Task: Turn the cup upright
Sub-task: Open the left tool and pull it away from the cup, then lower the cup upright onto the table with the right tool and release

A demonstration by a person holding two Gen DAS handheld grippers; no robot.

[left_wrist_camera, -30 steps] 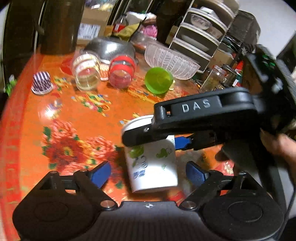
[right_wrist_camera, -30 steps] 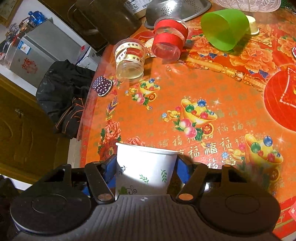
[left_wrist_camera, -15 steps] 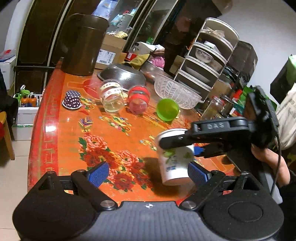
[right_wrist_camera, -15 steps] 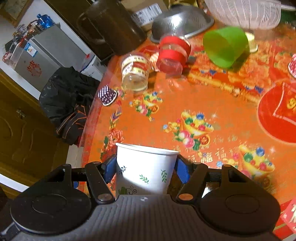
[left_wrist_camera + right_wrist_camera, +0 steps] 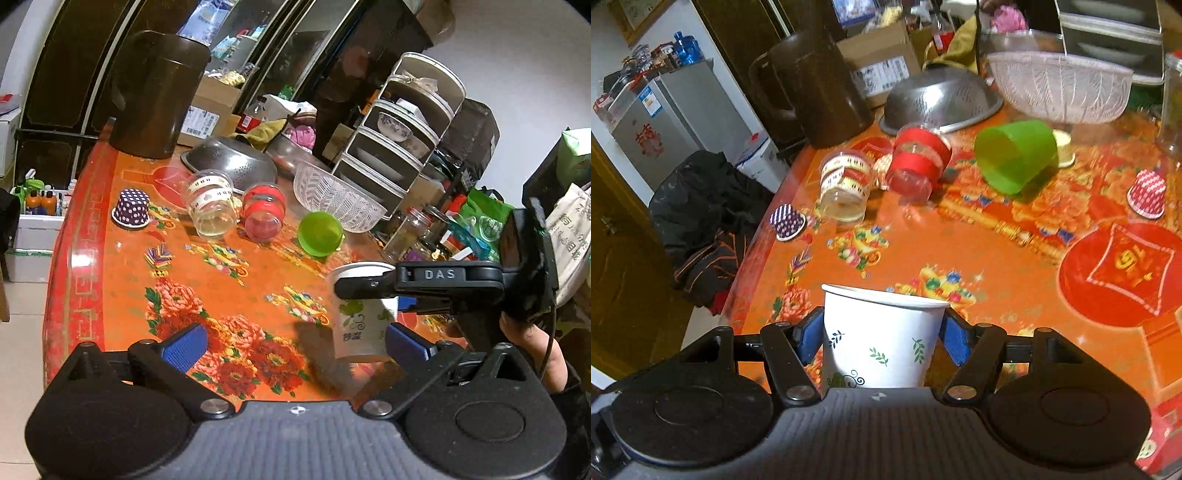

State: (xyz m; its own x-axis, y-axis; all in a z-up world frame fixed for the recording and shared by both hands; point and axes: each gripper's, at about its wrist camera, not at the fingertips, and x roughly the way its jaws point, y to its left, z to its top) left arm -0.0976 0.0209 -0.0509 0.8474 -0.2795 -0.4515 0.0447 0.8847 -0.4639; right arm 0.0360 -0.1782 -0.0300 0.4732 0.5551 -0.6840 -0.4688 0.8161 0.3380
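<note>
Since a second ago the left gripper point(image 5: 293, 341) has drawn back from the paper cup point(image 5: 360, 325), so more of the table point(image 5: 110, 266) and room shows in its view; the right wrist view has also tipped up to take in the far clutter. That left gripper has its blue pads spread wide with nothing between them. The right gripper point(image 5: 882, 334) is closed on the paper cup point(image 5: 882, 343), one blue pad pressed against each side of its white, leaf-printed wall. The cup stands mouth-up near the table's near edge, rim level; whether its base touches the cloth I cannot tell.

Farther across the orange flowered cloth lie a clear jar with a cream band point(image 5: 844, 188), a red-banded jar point(image 5: 918, 164) just right of it, and a green cup point(image 5: 1015, 158) on its side further right. A purple dotted cupcake liner point(image 5: 131, 207) sits inverted at the left, and a red checked one point(image 5: 1147, 192) at the far right. Behind them rest a steel colander point(image 5: 940, 99), a clear ribbed bowl point(image 5: 1060, 86) and a dark jug point(image 5: 155, 94).
</note>
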